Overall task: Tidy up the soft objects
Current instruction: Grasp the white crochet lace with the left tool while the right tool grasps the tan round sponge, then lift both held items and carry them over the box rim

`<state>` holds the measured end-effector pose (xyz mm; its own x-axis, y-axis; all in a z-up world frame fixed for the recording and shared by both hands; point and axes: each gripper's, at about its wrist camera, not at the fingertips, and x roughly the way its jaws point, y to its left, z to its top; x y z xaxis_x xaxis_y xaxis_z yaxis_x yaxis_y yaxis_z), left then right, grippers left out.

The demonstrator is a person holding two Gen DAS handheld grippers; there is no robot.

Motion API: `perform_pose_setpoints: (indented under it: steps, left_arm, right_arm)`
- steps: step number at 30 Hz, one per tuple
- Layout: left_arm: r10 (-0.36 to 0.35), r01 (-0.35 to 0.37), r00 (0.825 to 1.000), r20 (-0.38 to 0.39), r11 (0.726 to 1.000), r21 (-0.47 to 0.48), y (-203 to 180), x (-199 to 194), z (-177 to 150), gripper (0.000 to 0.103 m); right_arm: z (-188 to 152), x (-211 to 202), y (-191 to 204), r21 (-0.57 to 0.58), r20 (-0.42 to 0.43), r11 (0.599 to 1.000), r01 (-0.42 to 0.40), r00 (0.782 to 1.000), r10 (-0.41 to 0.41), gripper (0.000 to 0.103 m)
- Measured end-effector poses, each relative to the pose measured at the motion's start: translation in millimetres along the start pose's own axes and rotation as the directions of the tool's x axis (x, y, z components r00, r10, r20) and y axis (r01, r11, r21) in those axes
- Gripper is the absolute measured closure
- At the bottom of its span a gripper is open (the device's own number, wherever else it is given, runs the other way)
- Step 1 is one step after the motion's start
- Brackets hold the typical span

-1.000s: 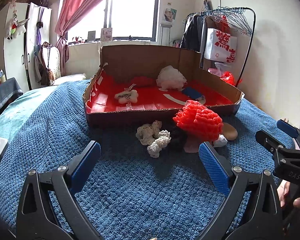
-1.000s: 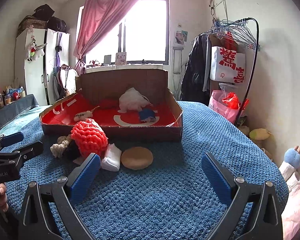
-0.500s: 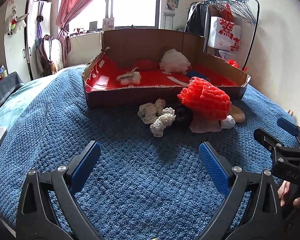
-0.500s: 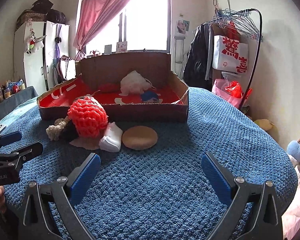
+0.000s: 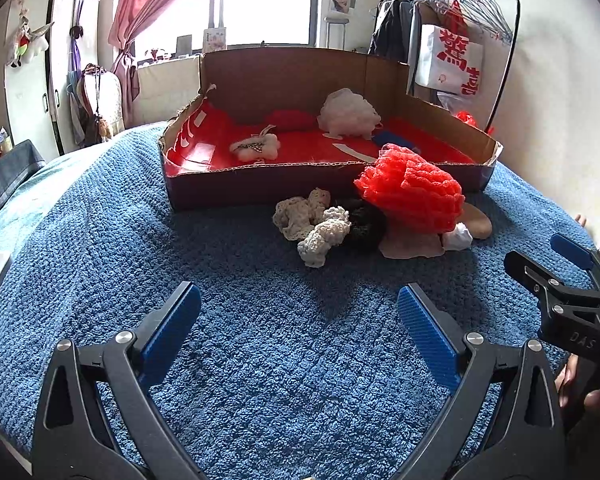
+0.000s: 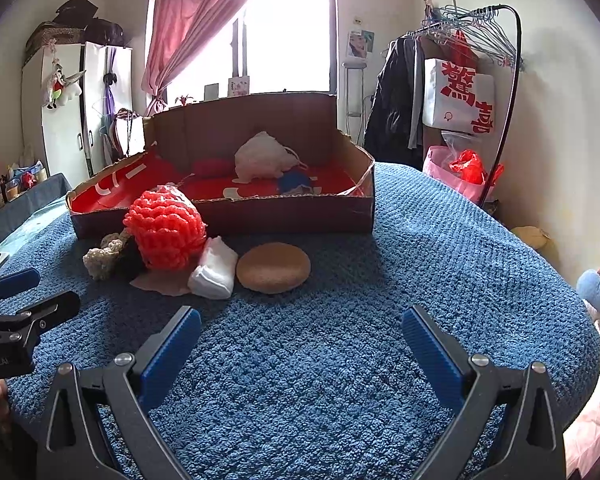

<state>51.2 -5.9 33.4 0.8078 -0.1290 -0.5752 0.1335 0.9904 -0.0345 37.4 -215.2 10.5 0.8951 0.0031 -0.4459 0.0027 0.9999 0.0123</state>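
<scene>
Left wrist view takes in a blue knitted blanket spread over the bed, with a shallow cardboard box lined in red sitting on it. Inside the box lie a white fluffy ball, a dark red soft piece, a small white plush and a blue item. Just in front of the box wall is a cluster of soft objects: a red knitted puff resting on a pale pink cloth, a cream crochet piece touching a black fuzzy item, a white folded pad and a round tan sponge beside it. Both the left gripper and the right gripper hover above the blanket with fingers spread wide, holding nothing, short of the cluster.
</scene>
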Motion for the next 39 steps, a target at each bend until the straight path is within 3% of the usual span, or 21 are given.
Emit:
perform_pose_setpoints:
  steps: [12,21,24,28,30,33,35,39]
  left_arm:
    - [-0.008,0.010,0.998,-0.060,0.999,0.035,4.3,11.1,21.5,0.002]
    - [-0.037,0.045,0.989,-0.144,0.998,0.052,10.8,38.8,41.0,0.004]
    - [-0.045,0.059,0.985,-0.166,0.995,0.075,8.7,46.5,46.0,0.017]
    - [-0.076,0.094,0.976,-0.203,0.992,0.079,9.6,58.6,51.9,0.020]
    - [-0.103,0.119,0.972,-0.212,0.991,0.068,10.4,63.3,53.9,0.038]
    - [-0.179,0.193,0.956,-0.231,0.980,0.039,9.3,69.6,56.2,0.052]
    - [-0.238,0.249,0.941,-0.242,0.968,0.017,9.1,70.9,57.1,0.061]
    - [-0.263,0.273,0.935,-0.238,0.962,0.012,9.4,65.5,55.8,0.070]
  right_arm:
    - [24.7,22.8,-4.4,-0.013,-0.101,0.999,-0.039,0.994,0.038,0.000]
    - [46.0,61.1,-6.7,-0.021,-0.260,0.995,-0.093,0.962,0.084,0.002]
    - [50.7,71.8,-6.8,-0.019,-0.294,0.995,-0.097,0.952,0.087,0.005]
    - [53.5,83.9,-7.3,-0.013,-0.325,0.993,-0.114,0.940,0.104,0.015]
    - [55.1,87.9,-5.6,-0.018,-0.327,0.992,-0.124,0.938,0.111,0.028]
    - [55.4,89.9,1.9,-0.050,-0.328,0.986,-0.161,0.935,0.136,0.049]
    - [55.7,86.2,5.3,-0.073,-0.310,0.984,-0.161,0.942,0.131,0.051]
    - [58.4,81.0,2.8,-0.054,-0.287,0.982,-0.182,0.945,0.159,0.052]
